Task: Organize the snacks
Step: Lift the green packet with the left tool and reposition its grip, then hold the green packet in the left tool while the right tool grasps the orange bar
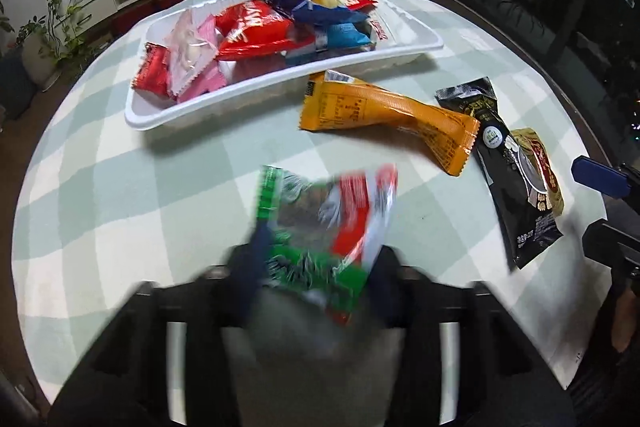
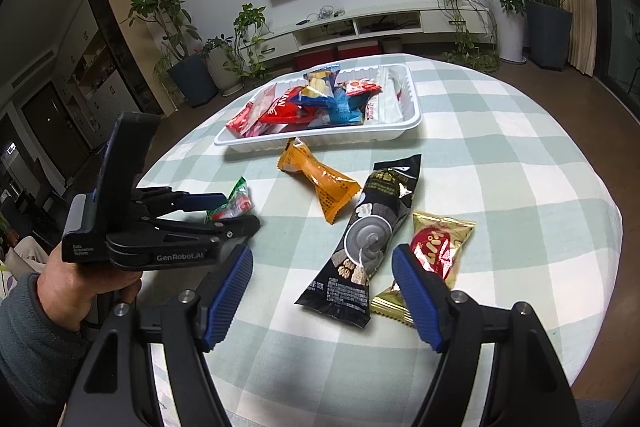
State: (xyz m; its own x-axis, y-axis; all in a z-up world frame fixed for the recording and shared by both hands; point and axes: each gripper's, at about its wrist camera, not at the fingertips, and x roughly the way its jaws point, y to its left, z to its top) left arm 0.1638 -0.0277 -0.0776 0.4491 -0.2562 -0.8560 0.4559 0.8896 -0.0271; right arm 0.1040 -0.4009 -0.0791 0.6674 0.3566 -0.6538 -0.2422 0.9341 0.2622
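1. The left claw (image 2: 236, 213) is narrowed onto a small green, red and white crinkly foil snack packet (image 1: 324, 227). In the right wrist view the packet sits pinched between the blue pads, lifted off the bench. The left wrist view is blurred there.

2. The right claw (image 2: 324, 291) stands wide and holds nothing. It hangs just above the checked green-and-white cloth of the round bench (image 2: 500, 155).

3. Three packets lie loose on the cloth: an orange twisted-end plastic wrapper (image 2: 320, 183), a long black pouch with a grey swirl printed on it (image 2: 372, 239), and a gold wrapper with a red round centre (image 2: 436, 247). The gold one touches the black pouch's side.

4. The white shallow plastic tray (image 2: 408, 123) beyond them already holds a heap of red, pink and blue packets.

5. Handling, as I judge it: all are light, soft and air-puffed, so the film will slide and crumple under the pads. Contents may crush, so a light squeeze is best.

6. Take each across its narrow middle or by a flat crimped end seal. The black pouch, being long, would droop from one end, so grip near its centre.
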